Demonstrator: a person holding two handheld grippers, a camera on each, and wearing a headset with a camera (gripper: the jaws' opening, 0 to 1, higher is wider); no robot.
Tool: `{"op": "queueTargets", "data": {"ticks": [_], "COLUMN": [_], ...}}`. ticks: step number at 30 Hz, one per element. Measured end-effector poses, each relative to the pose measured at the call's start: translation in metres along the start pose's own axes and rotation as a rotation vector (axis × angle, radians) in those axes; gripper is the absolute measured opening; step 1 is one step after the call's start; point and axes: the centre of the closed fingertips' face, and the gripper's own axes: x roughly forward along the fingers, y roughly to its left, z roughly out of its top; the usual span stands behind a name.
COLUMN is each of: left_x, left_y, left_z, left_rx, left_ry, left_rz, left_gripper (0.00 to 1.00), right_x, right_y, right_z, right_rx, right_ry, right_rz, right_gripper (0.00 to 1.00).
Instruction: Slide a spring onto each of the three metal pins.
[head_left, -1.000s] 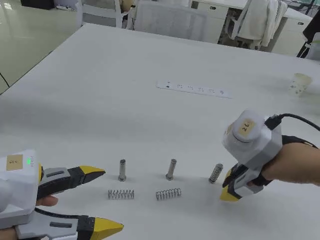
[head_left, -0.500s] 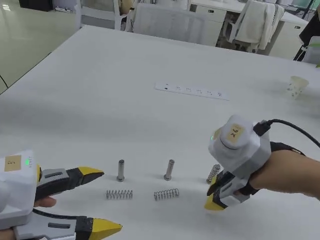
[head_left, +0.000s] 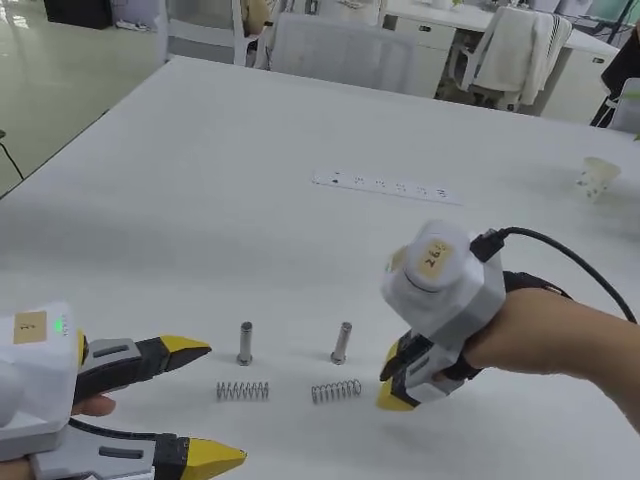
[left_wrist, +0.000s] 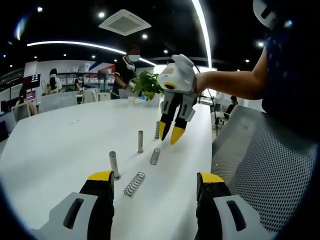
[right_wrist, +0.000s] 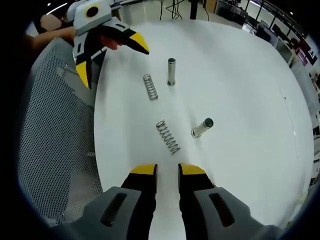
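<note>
- The white table (head_left: 250, 200) carries everything. It runs far ahead of me.
- My left tongs (head_left: 222, 402) sit at the near left edge. Their yellow-tipped jaws are spread wide, with nothing between them.
- My right tongs (head_left: 393, 385) hang over the near right part of the table with the tips pointing down. In the right gripper view their jaws (right_wrist: 168, 172) stand almost together, with a narrow gap between them and nothing gripped.
- A white power strip (head_left: 386, 185) lies flat, far out past the pins.
- A paper cup (head_left: 597, 175) stands at the far right.
- Two bare metal pins stand upright in a row. The left pin (head_left: 245, 343) is just beyond my left tongs' upper tip. The middle pin (head_left: 342, 342) is just left of my right tongs.
- In the left gripper view the third pin (left_wrist: 157, 129) stands right behind my right tongs' tips. It seems to have coils around it.
- The left spring (head_left: 243, 390) lies flat just on the near side of the left pin. It is in line with the gap of my left tongs and clear of both tips.
- The middle spring (head_left: 336, 390) lies flat on the near side of the middle pin. It is just left of my right tongs' tips and not touching them.
</note>
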Motion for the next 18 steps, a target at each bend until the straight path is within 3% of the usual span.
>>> {"op": "queueTargets", "data": {"ticks": [18], "left_x": [-0.001], "left_y": [0.0], "left_z": [-0.002], "left_rx": [-0.003], "left_ry": [0.009], "left_rz": [0.006], "left_gripper": [0.61], "right_x": [0.021], "right_y": [-0.007], "right_z": [0.015], "right_rx": [-0.077], "right_ry": [-0.01], "right_rz": [0.012], "right_gripper": [0.13]}}
